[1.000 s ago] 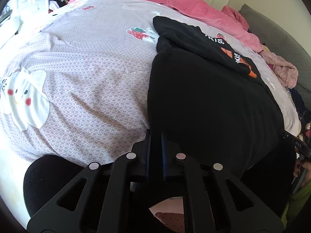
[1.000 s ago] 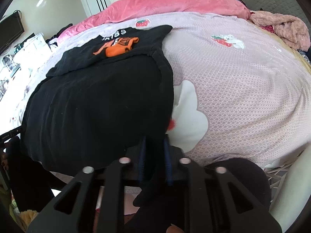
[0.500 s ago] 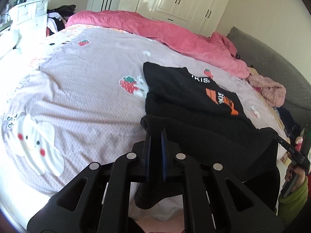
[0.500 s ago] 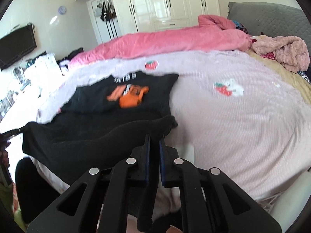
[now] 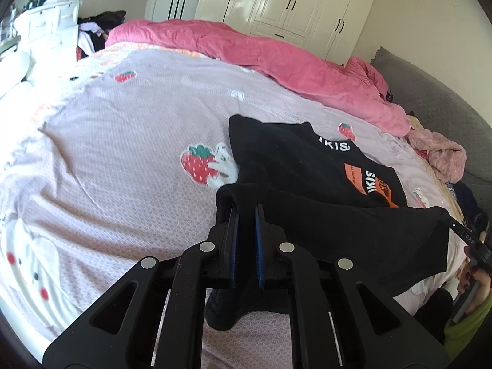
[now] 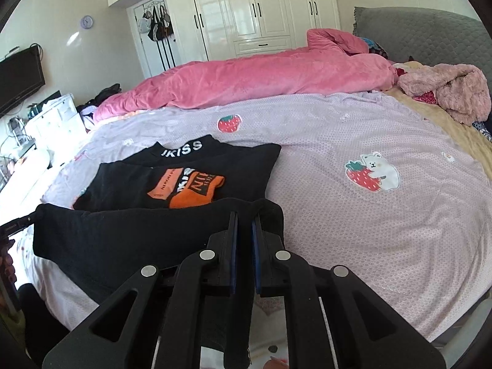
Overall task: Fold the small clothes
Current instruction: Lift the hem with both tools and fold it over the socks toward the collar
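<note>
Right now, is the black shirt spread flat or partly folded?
Partly folded: the left gripper and right gripper hold the black shirt hem lifted toward its orange print.

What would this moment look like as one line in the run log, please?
left gripper: shut on shirt hem | right gripper: shut on shirt hem | hem raised off bed | stage: mid-fold

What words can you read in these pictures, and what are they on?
"IKISS": white letters on the collar of the black top, clearest from the right wrist.
Orange patch on its chest: there is lettering, too small and creased to read.
"DAS": on the other gripper's black finger at the left wrist view's right edge, probably cut off.
</note>
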Demonstrator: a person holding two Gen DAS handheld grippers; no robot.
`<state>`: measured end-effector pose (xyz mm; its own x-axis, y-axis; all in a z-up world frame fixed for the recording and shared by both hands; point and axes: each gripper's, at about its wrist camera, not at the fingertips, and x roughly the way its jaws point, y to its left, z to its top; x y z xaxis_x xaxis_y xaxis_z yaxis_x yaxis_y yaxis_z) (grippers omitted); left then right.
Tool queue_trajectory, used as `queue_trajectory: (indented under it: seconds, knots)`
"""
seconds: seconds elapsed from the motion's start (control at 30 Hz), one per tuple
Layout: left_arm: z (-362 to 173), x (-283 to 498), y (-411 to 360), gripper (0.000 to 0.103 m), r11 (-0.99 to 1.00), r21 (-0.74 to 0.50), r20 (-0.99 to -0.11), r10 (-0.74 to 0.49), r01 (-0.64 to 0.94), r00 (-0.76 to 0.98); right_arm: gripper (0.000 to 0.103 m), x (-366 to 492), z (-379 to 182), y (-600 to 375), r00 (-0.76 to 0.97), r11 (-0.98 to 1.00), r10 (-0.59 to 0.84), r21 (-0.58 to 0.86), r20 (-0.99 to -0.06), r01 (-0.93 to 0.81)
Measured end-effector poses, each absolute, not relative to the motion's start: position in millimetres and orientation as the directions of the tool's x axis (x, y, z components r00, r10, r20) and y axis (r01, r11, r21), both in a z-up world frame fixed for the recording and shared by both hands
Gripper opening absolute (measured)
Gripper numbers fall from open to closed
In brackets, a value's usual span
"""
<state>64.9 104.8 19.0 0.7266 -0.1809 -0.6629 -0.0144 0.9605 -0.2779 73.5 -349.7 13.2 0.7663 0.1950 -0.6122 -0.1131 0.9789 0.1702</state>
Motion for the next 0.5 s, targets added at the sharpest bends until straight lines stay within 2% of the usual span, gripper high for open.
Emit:
queue_trajectory:
  seconds: [0.1,0.17,0.23,0.27,0.3,0.5]
  knots:
    - [8,63,104,0.007,0.958,-0.287,-0.669,-0.193,-0.010,0.718,0.011,78,4,-348,0.762,0.981,0.184,0.169,-0.620,-0.100]
    - [5,61,104,0.015,0.954,-0.301,-0.672,-0.206,-0.008,0.711,0.015,78,1,-347,0.762,0.981,0.183,0.170,-0.621,-0.097]
    - [6,58,104,0.021,0.951,-0.308,-0.670,-0.213,-0.005,0.711,0.026,76,0,-347,0.763,0.981,0.180,0.169,-0.621,-0.094]
    - [6,56,104,0.025,0.950,-0.311,-0.668,-0.216,-0.003,0.712,0.037,74,0,-347,0.762,0.981,0.180,0.170,-0.622,-0.093]
    - [7,53,104,0.027,0.948,-0.319,-0.665,-0.222,-0.002,0.713,0.043,71,0,-348,0.764,0.980,0.182,0.176,-0.619,-0.092]
    - [2,37,110,0.035,0.925,-0.379,-0.665,-0.265,-0.010,0.699,0.053,55,-3,-350,0.754,0.971,0.216,0.215,-0.620,-0.102]
